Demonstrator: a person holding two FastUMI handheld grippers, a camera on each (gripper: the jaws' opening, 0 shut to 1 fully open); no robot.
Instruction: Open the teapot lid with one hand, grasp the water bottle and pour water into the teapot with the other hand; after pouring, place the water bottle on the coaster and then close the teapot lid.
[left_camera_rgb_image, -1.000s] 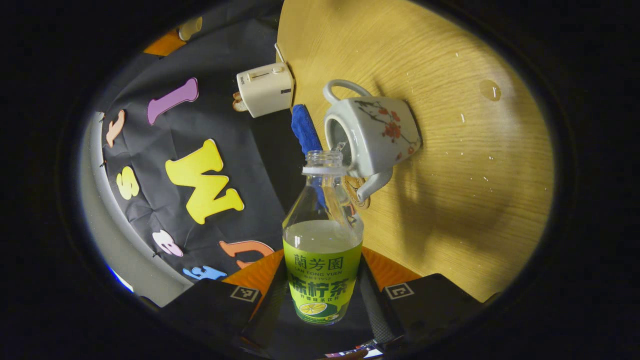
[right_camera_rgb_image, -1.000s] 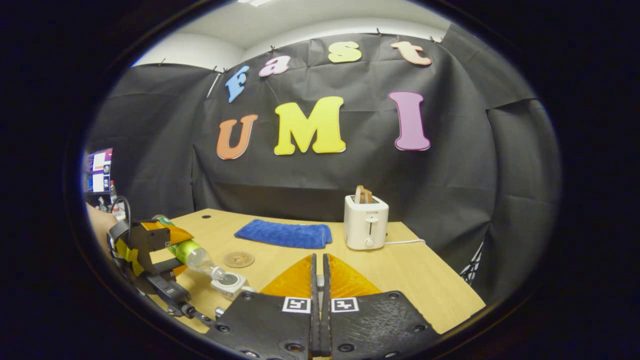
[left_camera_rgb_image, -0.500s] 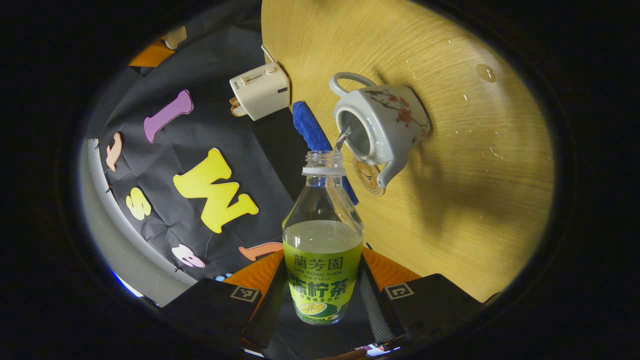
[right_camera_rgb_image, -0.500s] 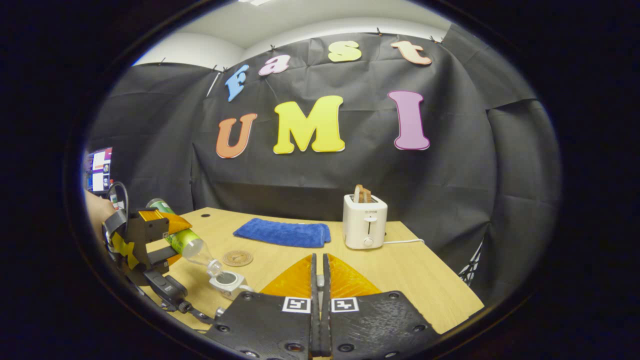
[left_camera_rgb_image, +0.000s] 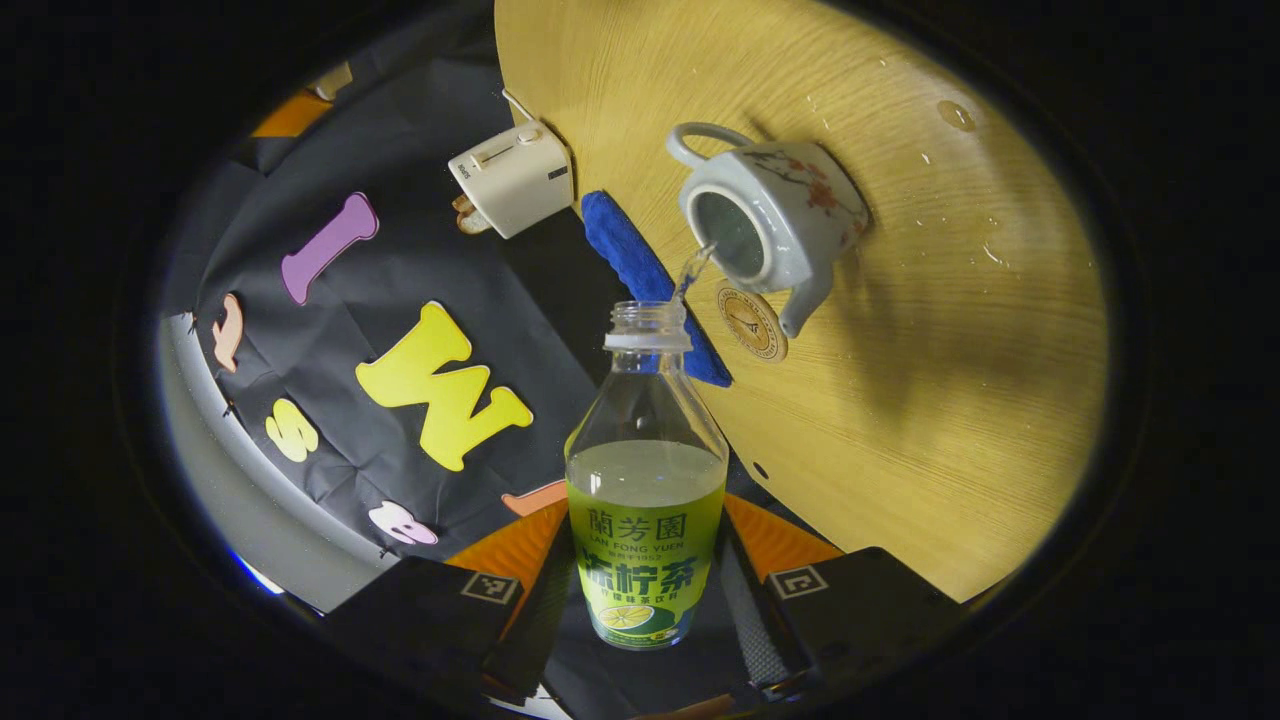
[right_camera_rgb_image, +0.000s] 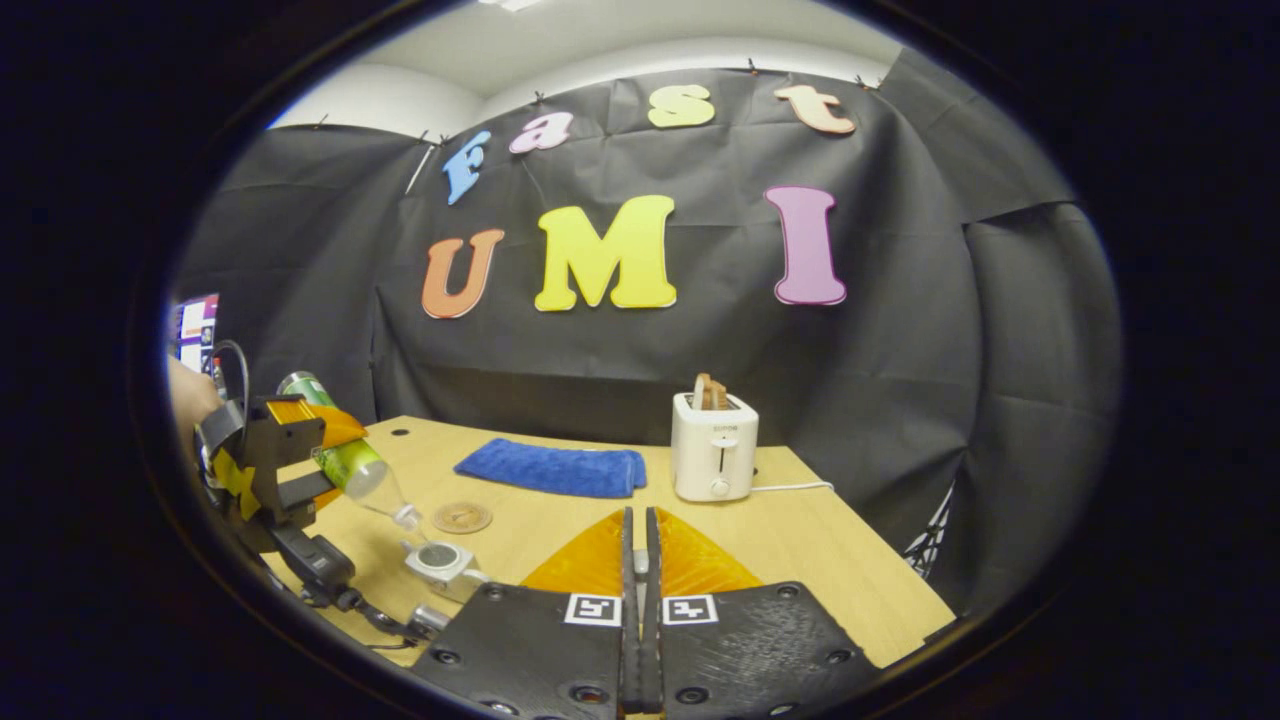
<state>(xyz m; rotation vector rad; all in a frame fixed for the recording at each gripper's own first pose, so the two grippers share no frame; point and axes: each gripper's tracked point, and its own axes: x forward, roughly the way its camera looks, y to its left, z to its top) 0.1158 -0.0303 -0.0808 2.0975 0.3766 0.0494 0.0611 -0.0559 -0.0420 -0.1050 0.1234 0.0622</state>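
The left tongs (left_camera_rgb_image: 645, 600) are pinching the water bottle (left_camera_rgb_image: 645, 480) around its labelled lower body, both fingers pressing on its sides, and tilting it neck-down above the worktop (left_camera_rgb_image: 900, 400). A thin stream of water (left_camera_rgb_image: 690, 272) is running from the bottle's open mouth into the open top of the teapot (left_camera_rgb_image: 775, 215), which is standing upright with no lid on it. Just beside the teapot's spout the round coaster (left_camera_rgb_image: 752, 322) is lying bare, with a blue cloth (left_camera_rgb_image: 640, 270) and a white toaster (left_camera_rgb_image: 510, 178) beyond it.

The right tongs (right_camera_rgb_image: 637, 620) are pressed together and held well above the worktop; whether the lid is nipped between them I cannot tell, as nothing is showing at the tips.

Judging from this, the lid is already off and the pouring is under way, with the bottle looking about half full. Left to do: righting the bottle, setting it on the coaster, and putting the lid back on the teapot.
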